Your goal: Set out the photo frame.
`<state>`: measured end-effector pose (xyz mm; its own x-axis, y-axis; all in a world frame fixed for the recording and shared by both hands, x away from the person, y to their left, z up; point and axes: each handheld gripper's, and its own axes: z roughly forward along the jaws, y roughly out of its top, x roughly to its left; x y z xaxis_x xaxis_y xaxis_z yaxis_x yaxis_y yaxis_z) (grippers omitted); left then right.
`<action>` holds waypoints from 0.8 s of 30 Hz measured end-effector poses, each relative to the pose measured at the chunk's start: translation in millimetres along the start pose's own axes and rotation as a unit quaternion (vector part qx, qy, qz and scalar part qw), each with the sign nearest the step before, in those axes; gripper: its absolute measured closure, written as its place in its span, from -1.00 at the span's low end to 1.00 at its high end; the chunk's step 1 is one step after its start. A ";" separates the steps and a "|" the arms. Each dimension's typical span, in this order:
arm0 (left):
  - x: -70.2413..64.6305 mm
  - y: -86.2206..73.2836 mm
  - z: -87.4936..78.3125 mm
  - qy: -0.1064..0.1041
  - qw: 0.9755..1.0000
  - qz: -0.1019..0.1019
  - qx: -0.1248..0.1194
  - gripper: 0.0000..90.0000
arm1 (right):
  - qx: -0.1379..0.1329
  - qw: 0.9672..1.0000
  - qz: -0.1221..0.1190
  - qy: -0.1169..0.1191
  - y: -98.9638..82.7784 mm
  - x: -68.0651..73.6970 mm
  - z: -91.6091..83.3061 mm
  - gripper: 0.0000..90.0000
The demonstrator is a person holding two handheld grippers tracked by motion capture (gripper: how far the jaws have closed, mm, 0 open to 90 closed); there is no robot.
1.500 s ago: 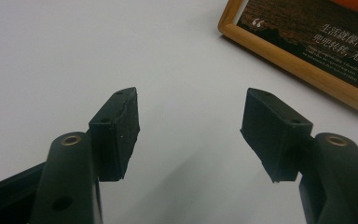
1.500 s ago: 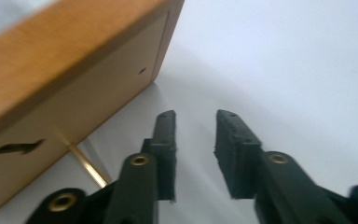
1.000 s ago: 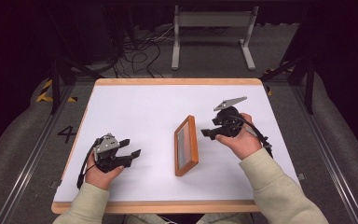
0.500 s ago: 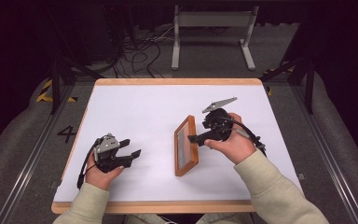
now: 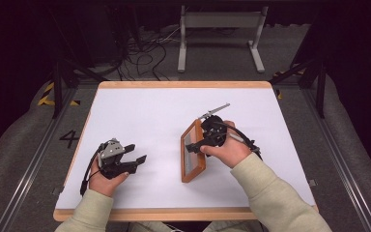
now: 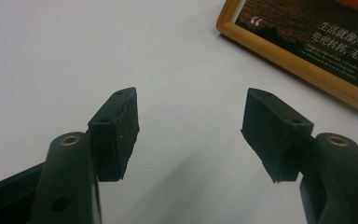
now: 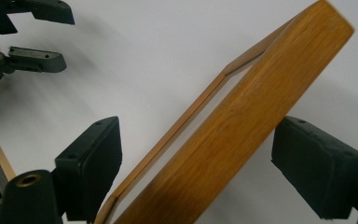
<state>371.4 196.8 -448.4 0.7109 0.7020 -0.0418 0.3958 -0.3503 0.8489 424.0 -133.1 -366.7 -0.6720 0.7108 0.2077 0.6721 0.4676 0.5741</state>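
Note:
A wooden picture frame (image 5: 192,166) with a dark print lies at the table's middle, its long side running away from me. It looks tilted, the right long edge higher. My right gripper (image 5: 194,145) straddles that edge near the far end. In the right gripper view the frame (image 7: 242,107) passes between the jaws of that gripper (image 7: 198,158), which have just been opening and stand open around it. My left gripper (image 5: 138,152) rests low at the front left, open and with nothing between its jaws (image 6: 191,126). A corner of the frame (image 6: 307,42) lies beyond them.
The white table (image 5: 140,111) has a wooden rim. Behind it stand a grey metal stand (image 5: 220,29) and loose cables (image 5: 145,53) on the floor. The left gripper (image 7: 66,39) sits at the upper left of the right gripper view.
My right hand has moved left and down from beside the frame onto it, and its jaws now straddle the frame's edge. The left hand has stayed still.

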 end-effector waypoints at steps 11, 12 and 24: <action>0.5 -0.4 -0.2 0.001 1.000 0.002 0.000 -0.18 | 0.056 0.998 0.023 0.018 3.7 2.1 18.1 -0.28; 0.5 -0.4 -0.2 0.001 1.000 0.002 0.000 -0.18 | 0.057 0.998 0.024 0.018 3.8 2.0 18.2 -0.26; -2.0 -0.1 1.2 0.000 1.000 0.007 0.001 -0.18 | 0.101 0.994 0.034 0.004 6.9 2.1 13.6 0.39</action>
<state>370.7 194.6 -449.0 0.7165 0.6970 -0.0291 0.3869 -0.3622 0.8480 431.5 -121.2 -373.1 -0.6242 0.7410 0.2474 0.7647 0.5148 0.3875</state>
